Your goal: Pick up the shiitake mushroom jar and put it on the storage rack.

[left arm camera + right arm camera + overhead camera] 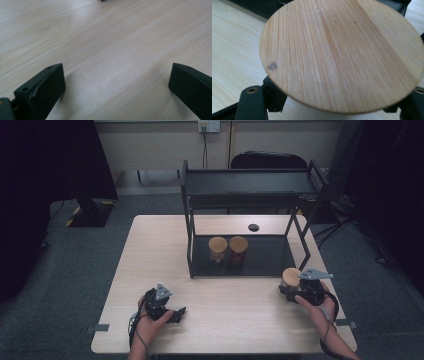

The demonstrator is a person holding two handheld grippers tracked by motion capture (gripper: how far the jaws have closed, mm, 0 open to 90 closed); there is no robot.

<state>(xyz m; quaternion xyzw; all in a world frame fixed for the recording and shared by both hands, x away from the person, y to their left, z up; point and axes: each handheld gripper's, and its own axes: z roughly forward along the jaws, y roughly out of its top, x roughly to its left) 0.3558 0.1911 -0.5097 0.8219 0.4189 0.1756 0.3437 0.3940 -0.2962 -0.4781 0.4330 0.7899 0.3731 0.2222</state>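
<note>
My right gripper [296, 292] was clamped on a bamboo-lidded jar [291, 276] near the table's [150, 245] right edge, just before the black rack [245, 210], ready for shelving. My left gripper [170, 312] rested wide open, holding nothing, near the front edge.

A pale wooden table [165, 255] is standing on grey carpet, and a black two-tier metal rack [245, 190] is sitting toward its far side. Two jars with wooden lids, one [218, 249] just beside the other [238, 248], are resting on the rack's lower shelf, while a small black round object [253, 227] is lying on the tabletop behind it. A dark chair [268, 161] is standing beyond the table, and a wall socket [208, 126] is holding a cable.
</note>
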